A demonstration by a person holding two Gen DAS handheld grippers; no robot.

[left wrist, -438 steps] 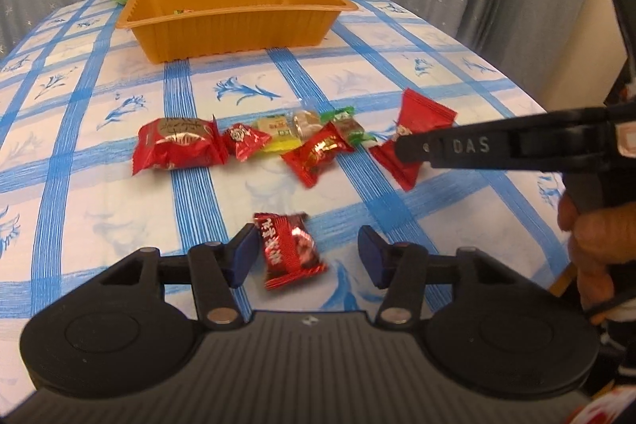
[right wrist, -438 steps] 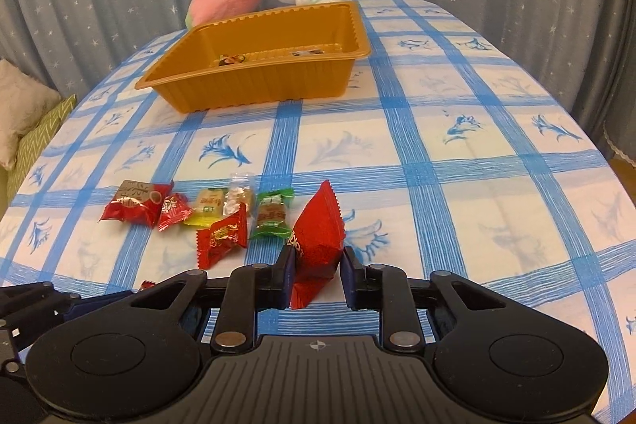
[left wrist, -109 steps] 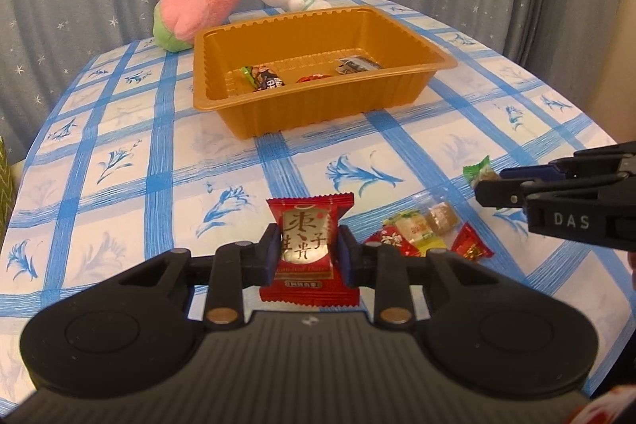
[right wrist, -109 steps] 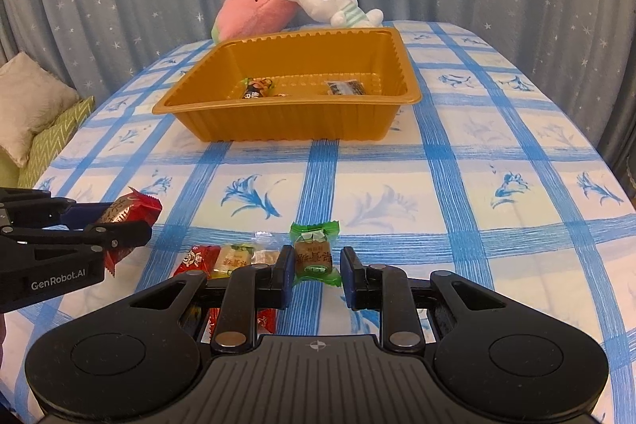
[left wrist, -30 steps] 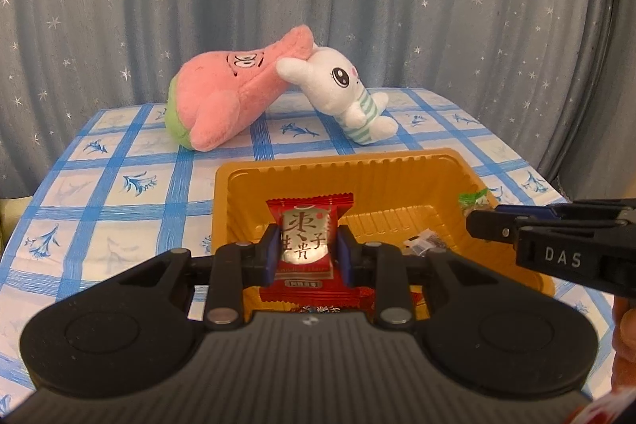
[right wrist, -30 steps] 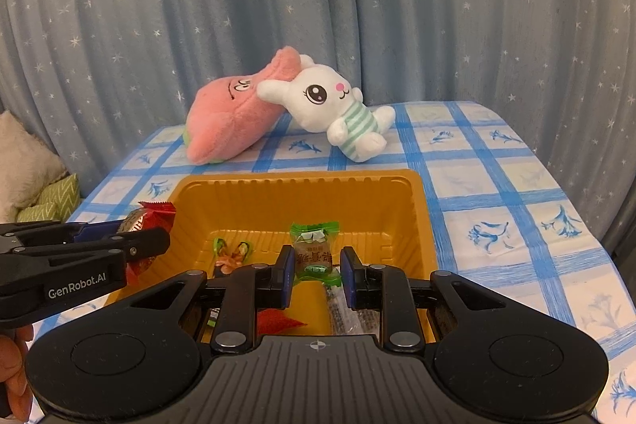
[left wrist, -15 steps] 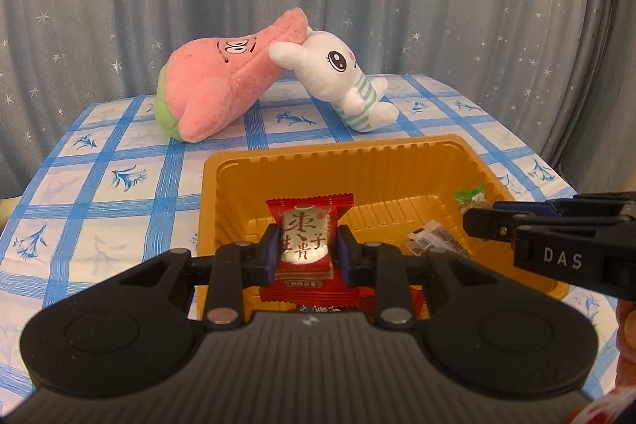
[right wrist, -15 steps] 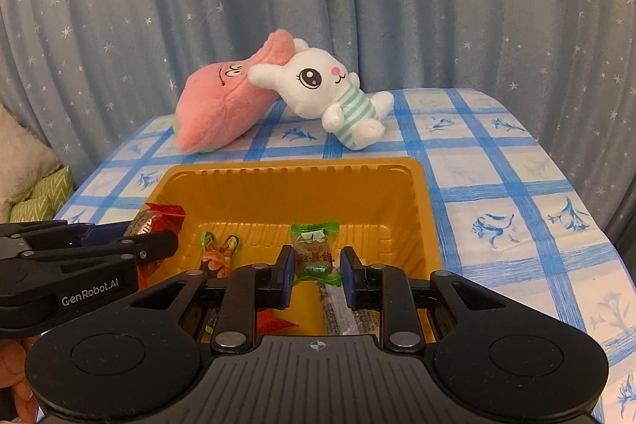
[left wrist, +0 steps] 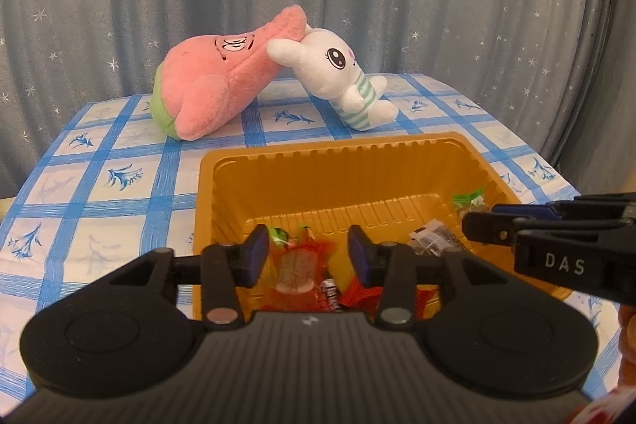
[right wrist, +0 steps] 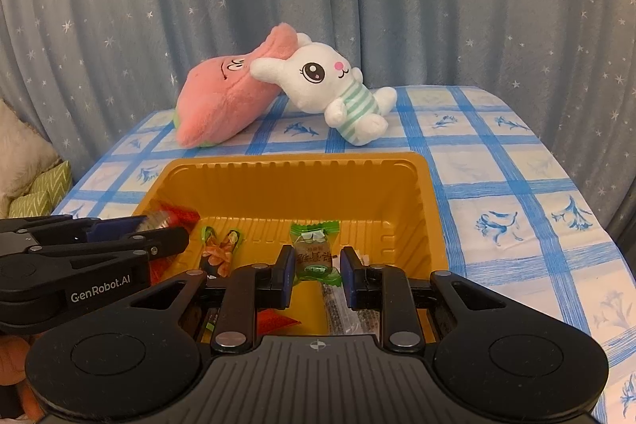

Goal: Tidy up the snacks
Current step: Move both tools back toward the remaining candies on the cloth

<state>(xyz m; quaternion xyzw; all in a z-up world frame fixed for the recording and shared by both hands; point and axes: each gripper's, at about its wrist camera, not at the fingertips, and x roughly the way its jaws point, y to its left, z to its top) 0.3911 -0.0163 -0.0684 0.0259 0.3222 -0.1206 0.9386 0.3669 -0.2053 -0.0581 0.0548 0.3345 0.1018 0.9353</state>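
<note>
An orange tray [left wrist: 330,148] stands on the blue-checked table, and both grippers hover over its near end. My left gripper [left wrist: 308,253] has its jaws opening. The red snack packet [left wrist: 298,269] shows blurred between and below the pads, free of them, over the tray floor. In the right wrist view the left gripper [right wrist: 159,229] reaches in from the left with the red snack packet [right wrist: 167,219] at its tips. My right gripper [right wrist: 316,269] is shut on a green-wrapped candy [right wrist: 314,253] above the tray [right wrist: 294,159]. Several wrapped snacks [right wrist: 220,249] lie in the tray.
A pink plush [left wrist: 222,86] and a white rabbit plush [left wrist: 334,74] lie on the table behind the tray, in front of a grey starred curtain. A cushion [right wrist: 24,153] sits off the table's left edge. Bare tablecloth [right wrist: 516,193] lies to the tray's right.
The left jaws have spread apart and the red snack packet has slipped out of their grip, dropping toward the tray. The right gripper still holds the green candy in the same place.
</note>
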